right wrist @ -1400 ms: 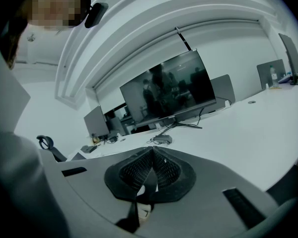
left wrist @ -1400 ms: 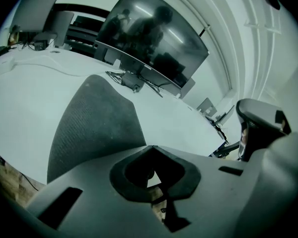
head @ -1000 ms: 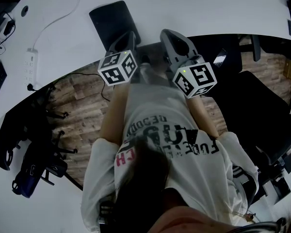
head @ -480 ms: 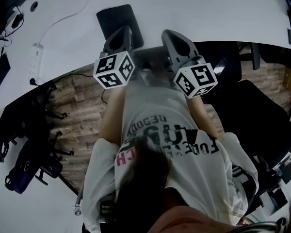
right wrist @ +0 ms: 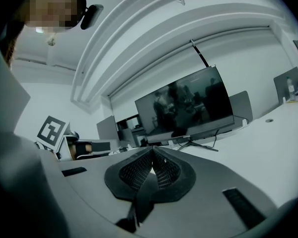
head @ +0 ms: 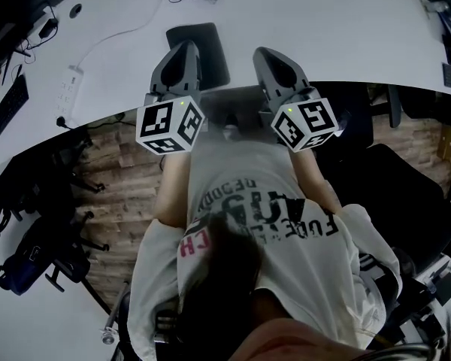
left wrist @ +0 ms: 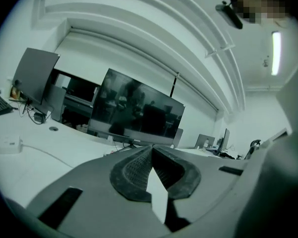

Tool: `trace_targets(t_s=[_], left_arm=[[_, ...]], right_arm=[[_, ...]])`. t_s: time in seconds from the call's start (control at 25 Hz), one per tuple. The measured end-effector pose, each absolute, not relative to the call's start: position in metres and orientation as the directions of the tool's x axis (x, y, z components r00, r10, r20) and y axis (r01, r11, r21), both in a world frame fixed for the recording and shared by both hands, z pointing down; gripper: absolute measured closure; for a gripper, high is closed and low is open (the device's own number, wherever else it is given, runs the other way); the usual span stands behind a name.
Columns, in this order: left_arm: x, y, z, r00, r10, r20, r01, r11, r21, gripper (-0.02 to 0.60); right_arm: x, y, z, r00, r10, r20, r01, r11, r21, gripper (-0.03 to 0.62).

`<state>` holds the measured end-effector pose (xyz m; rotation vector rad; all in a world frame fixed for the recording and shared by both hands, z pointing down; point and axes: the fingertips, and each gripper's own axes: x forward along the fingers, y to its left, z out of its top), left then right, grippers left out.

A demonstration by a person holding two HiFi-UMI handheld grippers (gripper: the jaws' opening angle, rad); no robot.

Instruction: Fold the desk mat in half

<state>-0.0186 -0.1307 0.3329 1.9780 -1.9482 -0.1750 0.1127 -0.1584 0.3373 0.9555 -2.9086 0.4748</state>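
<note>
Desk mat (head: 210, 42) dark, rectangular, on white desk (head: 323, 28) (partly behind left gripper (head: 185, 47)).

Both forearms extend forward from the torso, roughly parallel, each carrying one gripper. The left gripper (head: 185, 47) points ahead and slightly below level, with its marker cube (head: 171, 124) at the rear, above the left forearm (head: 173, 183). The right gripper (head: 269, 53) is alongside it, apart from it, at a similar pitch, with its own marker cube (head: 304, 124) above the right forearm (head: 316, 179). Left jaws: closed, the ribbed pads (left wrist: 134, 170) meeting at the tips with nothing between them. Right jaws: closed likewise, the pads (right wrist: 139, 172) meeting at the tips.
</note>
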Motion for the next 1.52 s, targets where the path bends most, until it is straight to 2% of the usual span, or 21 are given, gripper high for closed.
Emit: trace_targets(t_s=[0.24,0.88,1.52], left_arm=[[-0.035,-0.112,0.304,-0.006,-0.996,0.091,-0.977,0.025,0.214,0.58],[-0.103,-0.039,0.276,0.025,-1.0,0.017,-0.963,-0.02,0.268,0.58],[-0.104,0.008,0.28,0.123,-0.992,0.042,-0.947,-0.105,0.302,0.58]], right_arm=[[0.104,-0.156,0.32,-0.812,-0.575,0.105,-0.581,0.774,-0.25,0.594],[0.051,-0.099,0.273,-0.79,-0.611,0.059,-0.611,0.775,-0.163,0.594],[0.036,-0.041,0.267,-0.77,-0.633,0.076,-0.636,0.753,-0.169,0.594]])
